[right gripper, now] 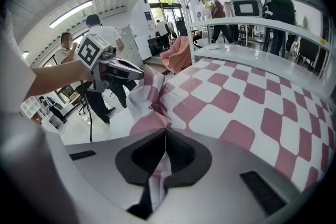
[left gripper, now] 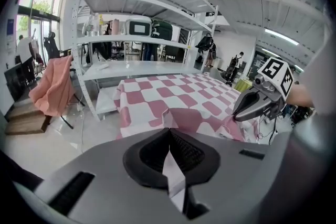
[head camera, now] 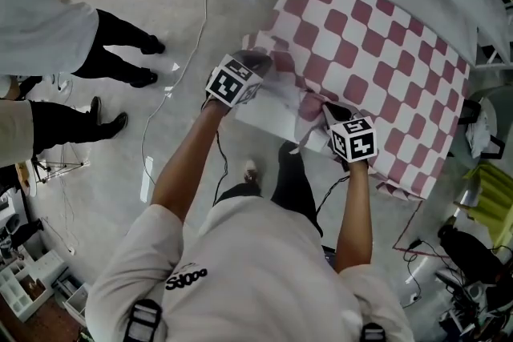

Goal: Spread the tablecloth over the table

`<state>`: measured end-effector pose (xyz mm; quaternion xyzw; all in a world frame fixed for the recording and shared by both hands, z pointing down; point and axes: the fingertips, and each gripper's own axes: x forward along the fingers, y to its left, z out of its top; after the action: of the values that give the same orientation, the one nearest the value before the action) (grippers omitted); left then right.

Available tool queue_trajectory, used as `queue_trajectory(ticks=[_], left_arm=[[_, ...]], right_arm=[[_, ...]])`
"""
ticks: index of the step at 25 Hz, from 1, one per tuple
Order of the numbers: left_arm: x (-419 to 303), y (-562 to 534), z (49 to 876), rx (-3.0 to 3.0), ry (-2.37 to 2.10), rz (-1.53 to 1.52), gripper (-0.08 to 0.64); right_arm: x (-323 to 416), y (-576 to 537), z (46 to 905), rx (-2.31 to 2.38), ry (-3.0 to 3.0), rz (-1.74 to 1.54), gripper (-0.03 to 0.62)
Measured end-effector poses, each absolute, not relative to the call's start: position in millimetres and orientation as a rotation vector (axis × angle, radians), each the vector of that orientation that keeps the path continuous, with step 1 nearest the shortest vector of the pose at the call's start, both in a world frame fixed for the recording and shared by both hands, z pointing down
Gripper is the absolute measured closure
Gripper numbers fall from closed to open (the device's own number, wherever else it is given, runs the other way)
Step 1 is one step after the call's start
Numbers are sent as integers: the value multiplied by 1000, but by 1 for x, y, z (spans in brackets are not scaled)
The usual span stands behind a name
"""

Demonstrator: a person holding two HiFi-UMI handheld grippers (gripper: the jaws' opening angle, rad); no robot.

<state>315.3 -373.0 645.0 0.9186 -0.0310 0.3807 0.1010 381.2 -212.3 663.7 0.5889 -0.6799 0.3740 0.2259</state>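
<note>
Pink-and-white checked tablecloth (head camera: 377, 44), pinched at its near edge.
Soft, light cloth, likely to slip; left hand-held gripper (left gripper: 168, 131) and right hand-held gripper (right gripper: 164, 131) are each clamped on the hem.

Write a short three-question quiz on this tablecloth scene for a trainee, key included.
1. True or false: the left gripper and the right gripper are each shut on a fold of the tablecloth.
2. The tablecloth's pattern is: A) blue stripes, B) pink and white checks, C) plain green.
3. In the left gripper view, what stands just beyond the far edge of the tablecloth?
Key: 1 true. 2 B. 3 a white shelving rack.
</note>
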Motion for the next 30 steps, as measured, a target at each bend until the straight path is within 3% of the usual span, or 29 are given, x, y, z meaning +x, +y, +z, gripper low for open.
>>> queue_trajectory(ticks=[11,30], left_arm=[[237,-350,606,2755,-180,994,529],[77,-256,613,2684,-216,919,529]], right_arm=[[324,-182,613,1700,-1930,924,569],[203,-114,595,1714,-1904,816,569]])
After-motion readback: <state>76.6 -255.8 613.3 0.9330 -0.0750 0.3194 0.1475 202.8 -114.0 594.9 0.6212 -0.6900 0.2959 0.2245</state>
